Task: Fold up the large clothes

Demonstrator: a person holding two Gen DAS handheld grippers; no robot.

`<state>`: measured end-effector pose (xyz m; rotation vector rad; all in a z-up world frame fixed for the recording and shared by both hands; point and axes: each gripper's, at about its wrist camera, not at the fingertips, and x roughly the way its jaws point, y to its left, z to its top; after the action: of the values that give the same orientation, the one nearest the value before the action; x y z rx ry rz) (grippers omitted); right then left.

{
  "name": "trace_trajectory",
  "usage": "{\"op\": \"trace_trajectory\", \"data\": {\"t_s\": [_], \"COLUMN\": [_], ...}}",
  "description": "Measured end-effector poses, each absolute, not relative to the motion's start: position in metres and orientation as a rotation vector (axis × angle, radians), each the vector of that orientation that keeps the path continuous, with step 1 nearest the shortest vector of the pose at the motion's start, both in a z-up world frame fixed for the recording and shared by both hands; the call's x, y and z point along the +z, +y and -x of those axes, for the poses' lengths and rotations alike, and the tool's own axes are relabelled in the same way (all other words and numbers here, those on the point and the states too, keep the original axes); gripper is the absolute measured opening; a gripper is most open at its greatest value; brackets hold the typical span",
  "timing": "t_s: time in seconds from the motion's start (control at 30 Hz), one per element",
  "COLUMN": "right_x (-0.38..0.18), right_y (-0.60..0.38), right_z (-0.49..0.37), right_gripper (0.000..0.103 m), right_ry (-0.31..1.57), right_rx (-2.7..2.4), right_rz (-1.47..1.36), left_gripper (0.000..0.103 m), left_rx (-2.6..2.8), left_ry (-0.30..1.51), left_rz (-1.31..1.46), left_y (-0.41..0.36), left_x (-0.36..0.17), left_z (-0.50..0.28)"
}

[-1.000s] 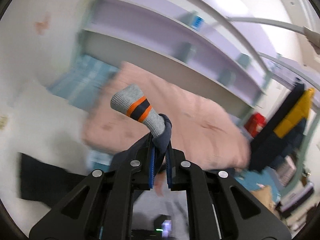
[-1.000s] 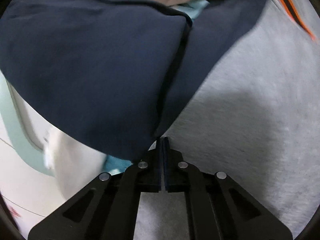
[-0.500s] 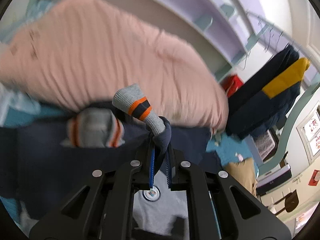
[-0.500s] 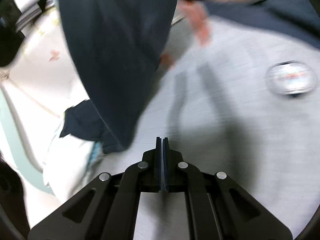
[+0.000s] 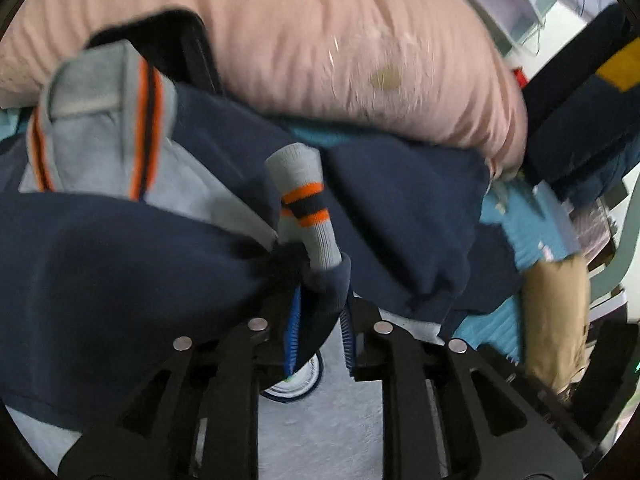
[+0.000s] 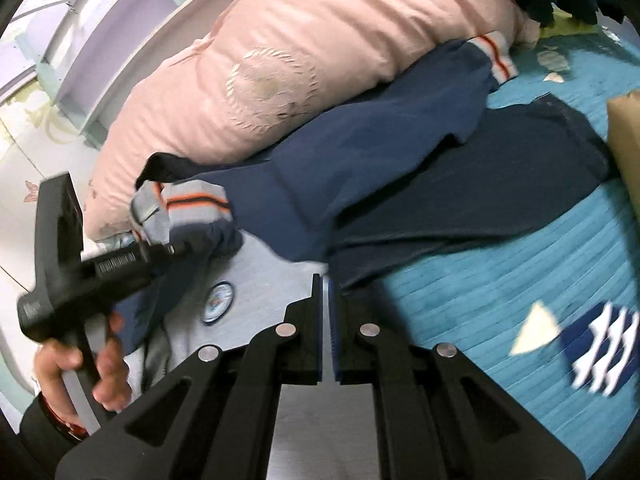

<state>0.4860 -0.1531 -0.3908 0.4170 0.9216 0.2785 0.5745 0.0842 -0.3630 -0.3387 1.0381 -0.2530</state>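
Note:
A navy and grey sweatshirt (image 6: 360, 152) with grey cuffs striped orange and navy lies spread on the bed. My left gripper (image 5: 318, 300) is shut on a navy sleeve end, and its grey striped cuff (image 5: 306, 208) sticks up past the fingers. The right wrist view shows that gripper (image 6: 172, 246) holding the cuff over the grey chest panel (image 6: 260, 268) with a round badge (image 6: 218, 302). My right gripper (image 6: 325, 284) is shut and holds nothing, its tips low over the grey panel's edge. The other sleeve's cuff (image 6: 498, 58) lies far right by the pillow.
A large pink pillow (image 6: 280, 60) lies behind the sweatshirt. The bed has a teal ribbed cover (image 6: 500, 280) with a navy and white print (image 6: 600, 356). A tan package (image 5: 556, 320) sits at the bed's right side. Dark clothes (image 5: 588, 120) hang on the right. Lilac shelves (image 6: 80, 40) line the wall.
My left gripper has carried the sleeve cuff down from the air to the sweatshirt body. My right gripper let go of the fabric and swung round over the bed.

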Motion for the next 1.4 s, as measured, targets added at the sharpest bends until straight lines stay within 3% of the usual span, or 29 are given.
{"op": "trace_trajectory", "data": {"t_s": [0.03,0.07,0.37,0.43,0.47,0.5,0.63,0.8,0.93,1.13,1.27,1.3,1.33,1.37,1.4], "right_x": [-0.394,-0.393,-0.389,-0.389,-0.390,-0.391,-0.398,-0.403,-0.413,-0.422,-0.435,-0.436,-0.432,-0.424,-0.416], "right_y": [-0.158,-0.159,-0.209,-0.216,-0.219,-0.223,-0.241,-0.272,-0.302,-0.316,-0.309,-0.306,-0.303,-0.298,-0.295], "right_z": [-0.487,-0.489,-0.518,-0.524,-0.528,-0.533,-0.555,-0.591,-0.620,-0.654,-0.679,-0.685,-0.687,-0.686,-0.683], "right_gripper": [0.005,0.005,0.005,0.005,0.005,0.005,0.005,0.006,0.012,0.039,0.039,0.035,0.013,0.005,0.005], "right_ry": [0.927,0.930,0.934,0.931,0.931,0.930,0.928,0.910,0.905,0.885,0.939,0.948,0.936,0.911,0.883], "right_rx": [0.268,0.259,0.198,0.189,0.191,0.187,0.171,0.142,0.080,0.013,0.017,0.032,0.037,0.036,0.040], "right_rz": [-0.407,-0.389,-0.392,-0.380,-0.372,-0.363,-0.419,-0.596,-0.731,-0.761,-0.719,-0.708,-0.681,-0.624,-0.595], "left_gripper": [0.049,0.060,0.059,0.058,0.040,0.030,0.019,0.018,0.017,0.015,0.015,0.015,0.015,0.015,0.015], "left_rx": [-0.271,-0.289,-0.348,-0.288,-0.294,-0.322,-0.412,-0.386,-0.393,-0.388,-0.387,-0.388,-0.388,-0.389,-0.391], "left_ry": [1.035,1.020,0.944,0.936,0.979,1.018,1.020,1.097,1.119,1.109,1.113,1.112,1.110,1.108,1.105], "left_rz": [0.349,0.365,0.498,0.464,0.452,0.451,0.413,0.333,0.335,0.325,0.323,0.318,0.314,0.312,0.310], "left_y": [0.081,0.079,0.070,0.070,0.066,0.060,0.038,0.023,0.023,0.023,0.023,0.023,0.023,0.022,0.023], "left_x": [-0.364,-0.362,-0.362,-0.359,-0.365,-0.373,-0.383,-0.408,-0.410,-0.412,-0.412,-0.412,-0.412,-0.412,-0.412], "left_z": [-0.573,-0.569,-0.565,-0.569,-0.575,-0.580,-0.576,-0.583,-0.586,-0.586,-0.586,-0.586,-0.585,-0.585,-0.585]}}
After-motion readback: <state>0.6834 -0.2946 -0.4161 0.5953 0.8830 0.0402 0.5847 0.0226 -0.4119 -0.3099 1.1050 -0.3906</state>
